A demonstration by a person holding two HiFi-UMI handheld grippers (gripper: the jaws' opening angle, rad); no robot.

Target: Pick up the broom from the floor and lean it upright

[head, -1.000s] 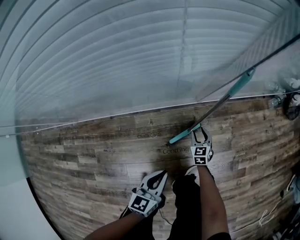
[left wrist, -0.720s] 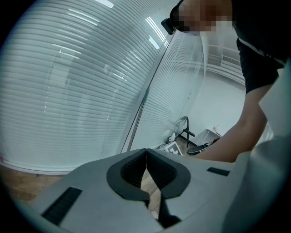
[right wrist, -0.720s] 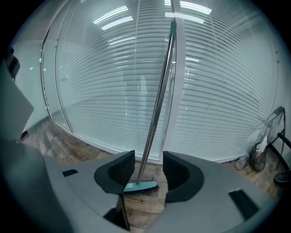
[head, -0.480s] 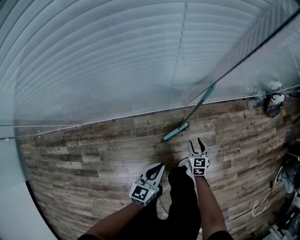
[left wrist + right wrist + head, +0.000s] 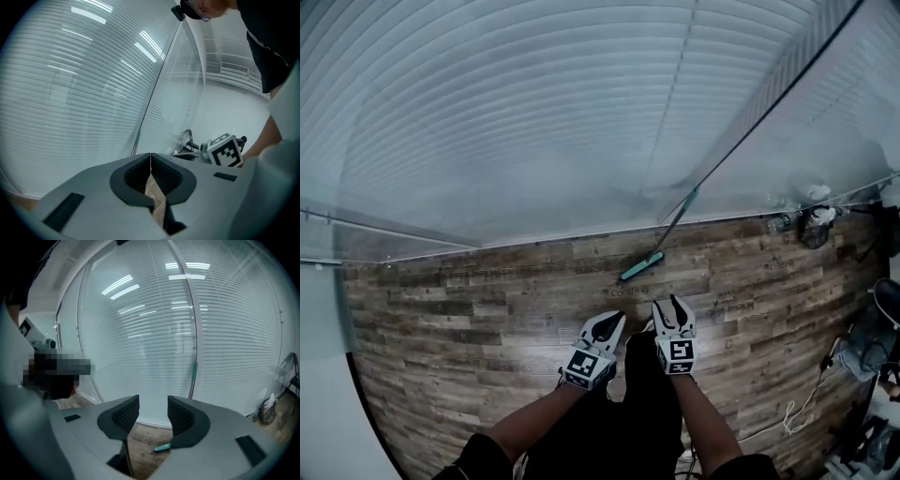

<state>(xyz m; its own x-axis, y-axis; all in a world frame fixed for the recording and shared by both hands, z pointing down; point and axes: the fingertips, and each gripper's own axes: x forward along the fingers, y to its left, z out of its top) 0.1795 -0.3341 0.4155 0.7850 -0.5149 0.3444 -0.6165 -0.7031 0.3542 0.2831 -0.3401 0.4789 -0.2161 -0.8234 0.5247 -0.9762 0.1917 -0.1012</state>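
The broom stands leaning against the glass wall with blinds. Its teal head (image 5: pixel 641 267) rests on the wood floor, and its dark handle (image 5: pixel 750 117) with a teal collar runs up to the right. In the right gripper view the teal head (image 5: pixel 162 446) shows below the jaws and the handle (image 5: pixel 193 373) rises ahead. My right gripper (image 5: pixel 671 305) is open and holds nothing, a short way back from the broom head. My left gripper (image 5: pixel 610 324) is shut and empty, further left and back. In the left gripper view the handle (image 5: pixel 157 89) runs up the glass.
A glass wall with horizontal blinds (image 5: pixel 534 141) fills the far side. Small objects and bottles (image 5: pixel 811 223) sit on the floor at the right by the wall. A white cable (image 5: pixel 797 408) lies on the floor at the lower right. The person's dark legs stand below the grippers.
My right gripper has let go of the broom and drawn back from it; the broom stays leaning on the glass. The head view has tilted up and both grippers have drawn back toward the person.
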